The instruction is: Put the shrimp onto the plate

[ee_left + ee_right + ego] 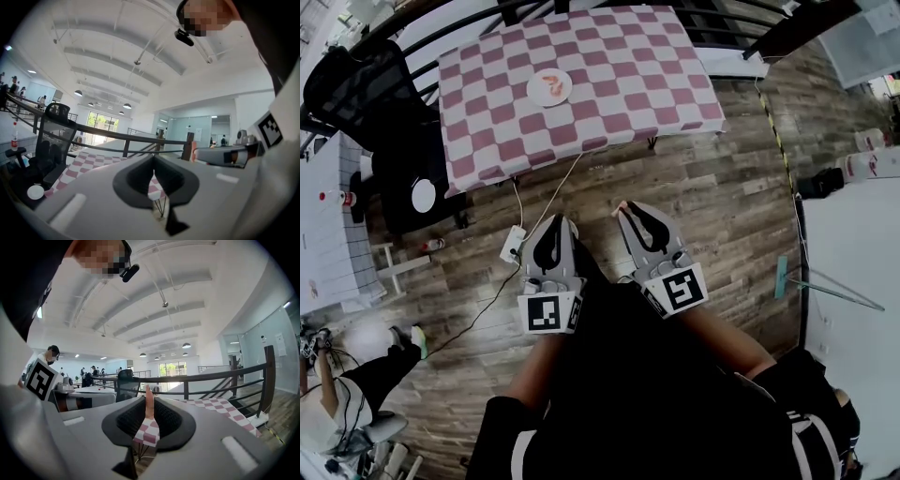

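Observation:
An orange-pink shrimp (pixel 548 87) lies on a small white plate (pixel 565 93) at the left part of the pink-and-white checkered table (pixel 619 66), far ahead in the head view. Both grippers hang over the wooden floor close to the person's body, well short of the table. My left gripper (pixel 555 221) is shut with nothing in it. My right gripper (pixel 622 208) is shut and empty too. In the left gripper view the left gripper (pixel 153 162) points at the checkered table (pixel 93 161). The right gripper (pixel 148 401) points at the table (pixel 220 408) as well.
A black office chair (pixel 366 84) stands left of the table. On the floor lie a white power strip (pixel 514 246) and its cable. A white desk (pixel 323 225) and a seated person (pixel 342 394) are at the far left. A white panel (pixel 853 253) is at the right.

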Available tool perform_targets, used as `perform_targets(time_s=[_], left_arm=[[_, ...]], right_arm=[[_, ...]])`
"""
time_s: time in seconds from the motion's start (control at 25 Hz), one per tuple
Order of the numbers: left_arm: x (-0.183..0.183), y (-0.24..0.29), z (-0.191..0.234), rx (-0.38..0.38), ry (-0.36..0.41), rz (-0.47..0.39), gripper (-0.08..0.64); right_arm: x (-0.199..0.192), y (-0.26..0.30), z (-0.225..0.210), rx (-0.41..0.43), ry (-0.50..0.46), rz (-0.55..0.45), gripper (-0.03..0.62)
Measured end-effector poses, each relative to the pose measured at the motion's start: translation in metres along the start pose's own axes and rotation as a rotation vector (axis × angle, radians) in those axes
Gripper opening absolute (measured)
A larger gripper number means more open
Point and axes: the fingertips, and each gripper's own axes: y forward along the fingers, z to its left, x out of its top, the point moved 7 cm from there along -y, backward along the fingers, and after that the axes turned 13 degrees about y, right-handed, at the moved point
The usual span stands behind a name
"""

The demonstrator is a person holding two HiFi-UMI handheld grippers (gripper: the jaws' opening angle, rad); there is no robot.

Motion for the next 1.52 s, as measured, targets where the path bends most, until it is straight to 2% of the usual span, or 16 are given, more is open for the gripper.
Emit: perform_targets(time_s=[0.56,0.76,0.92,1.2,1.4,1.52], left_arm=[[-0.003,0.05,0.099,-0.025,-0.024,-0.012,0.009],[-0.006,0.06,0.128,-0.002,-0.034,0.017,0.009],[-0.006,0.063,0.137,-0.012,-0.042,-0.026,0.009],[-0.005,0.068,0.154,-0.006,-0.037,-0.023,0.009],[-0.01,0.067,0.169,0.007,-0.093,-0.039,0.009],[-0.014,0.068,0.181,0.023,-0.094,-0.034,0.009]], right_arm=[[0.014,0.102,0.023,-0.028,-0.046,0.019,0.054],[0.019,0.125,0.028,-0.038,-0.054,0.022,0.054],[0.027,0.14,0.035,-0.032,-0.072,0.013,0.054],[0.032,0.161,0.046,-0.022,-0.088,0.007,0.054],[0.032,0.176,0.051,-0.022,-0.092,0.014,0.054],[0.029,0.183,0.054,-0.02,-0.094,0.033,0.054]])
